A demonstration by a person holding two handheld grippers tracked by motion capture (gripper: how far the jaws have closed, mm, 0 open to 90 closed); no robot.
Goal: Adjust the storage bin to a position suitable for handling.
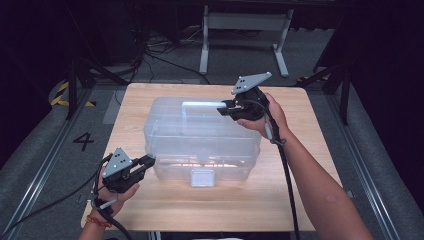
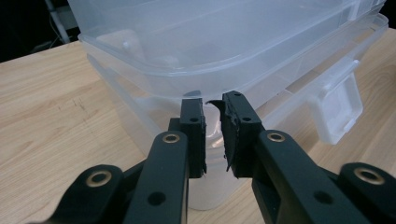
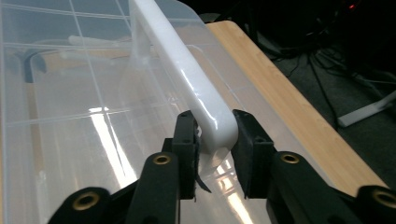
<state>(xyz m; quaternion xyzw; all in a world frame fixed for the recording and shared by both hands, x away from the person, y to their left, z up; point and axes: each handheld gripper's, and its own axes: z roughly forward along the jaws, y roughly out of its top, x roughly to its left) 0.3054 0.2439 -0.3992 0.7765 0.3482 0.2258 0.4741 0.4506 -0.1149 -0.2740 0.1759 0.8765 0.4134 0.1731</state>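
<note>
The clear plastic box (image 1: 200, 137) sits in the middle of the tabletop (image 1: 150, 210), lid on, with a white latch (image 1: 202, 177) on its near side and a white handle (image 3: 196, 88) along the top of the lid. The right gripper (image 3: 212, 140) has its fingers (image 3: 187, 135) closed on the rounded end of that handle, pads against both sides. The left gripper (image 2: 212, 126) sits at the box's near left corner, fingers narrowed to a slim gap with nothing between them, their tips close under the lid's rim; whether they touch it I cannot tell. The box looks light and empty, with thin walls that will likely flex and a smooth, slippery surface. The handle is the stiffest, safest hold; the rim or latch would suit prying, though a thin edge may slip from the pads.
</note>
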